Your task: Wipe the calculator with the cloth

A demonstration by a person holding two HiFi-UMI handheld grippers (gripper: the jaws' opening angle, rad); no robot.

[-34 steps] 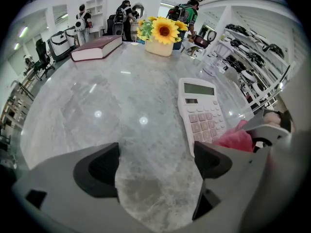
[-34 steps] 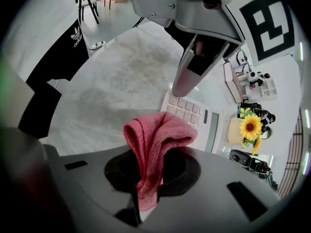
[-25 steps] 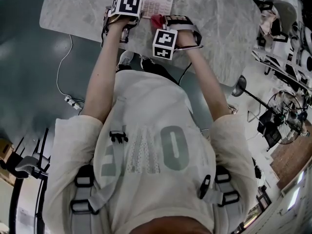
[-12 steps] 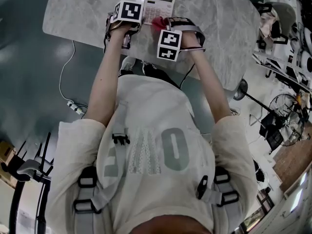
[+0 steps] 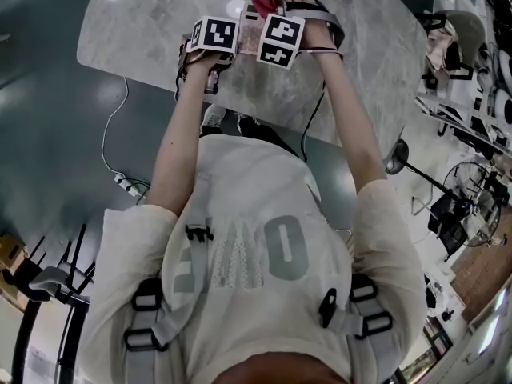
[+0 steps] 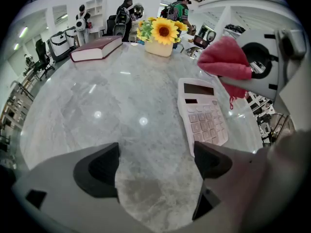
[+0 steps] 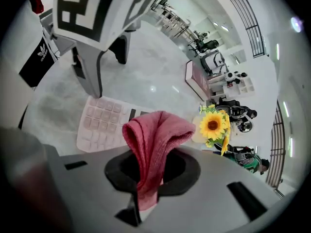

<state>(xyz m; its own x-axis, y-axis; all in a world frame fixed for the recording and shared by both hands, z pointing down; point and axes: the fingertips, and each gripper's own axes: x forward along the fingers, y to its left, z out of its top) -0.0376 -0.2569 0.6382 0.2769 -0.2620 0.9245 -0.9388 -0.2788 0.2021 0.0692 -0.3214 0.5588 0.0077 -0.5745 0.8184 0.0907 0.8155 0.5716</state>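
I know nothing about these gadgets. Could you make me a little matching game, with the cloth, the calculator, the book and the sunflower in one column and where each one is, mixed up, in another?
Things:
1. cloth
2. calculator
3. book
4. sunflower

Places:
A. closed and flat at the far side of the table
B. in a pale pot
C. pinched in the right gripper
D. keys up on the table, just ahead of the open left gripper

Pairs: 1-C, 2-D, 3-A, 4-B
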